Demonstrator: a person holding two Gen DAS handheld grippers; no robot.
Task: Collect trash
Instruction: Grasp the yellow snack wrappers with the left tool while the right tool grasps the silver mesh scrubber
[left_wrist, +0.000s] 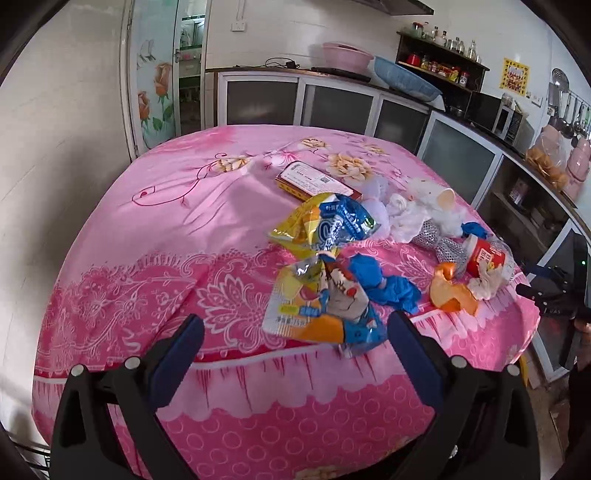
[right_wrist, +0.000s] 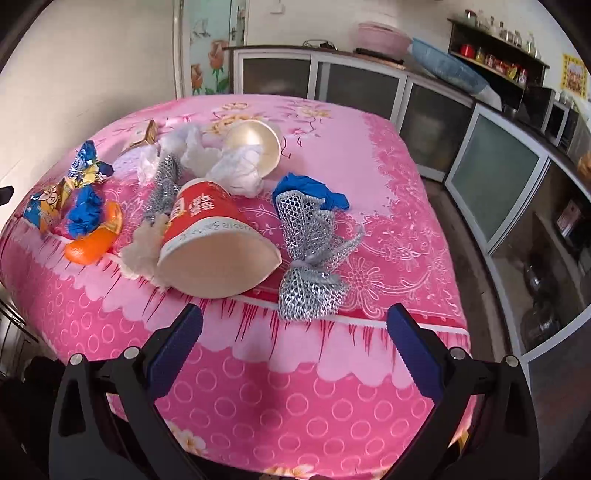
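Observation:
Trash lies on a table with a pink floral cloth (left_wrist: 155, 229). In the left wrist view my left gripper (left_wrist: 295, 339) is open, just before a yellow-and-blue snack wrapper (left_wrist: 317, 306) at the table's front edge. Behind it lie a second wrapper (left_wrist: 325, 225), blue crumpled plastic (left_wrist: 384, 286), orange peel (left_wrist: 450, 291) and a flat red box (left_wrist: 314, 181). In the right wrist view my right gripper (right_wrist: 295, 332) is open, in front of a tipped red paper cup (right_wrist: 214, 240) and silver mesh (right_wrist: 314, 266). White tissues (right_wrist: 240, 170), a white bowl (right_wrist: 255, 144) and blue plastic (right_wrist: 314, 188) lie behind.
Kitchen cabinets (left_wrist: 332, 99) and a counter with basins (left_wrist: 402, 79) run behind and to the right of the table. A shelf of jars (left_wrist: 443, 59) and a microwave (left_wrist: 495, 110) stand at the far right. A door with rose decals (left_wrist: 155, 85) is at the back left.

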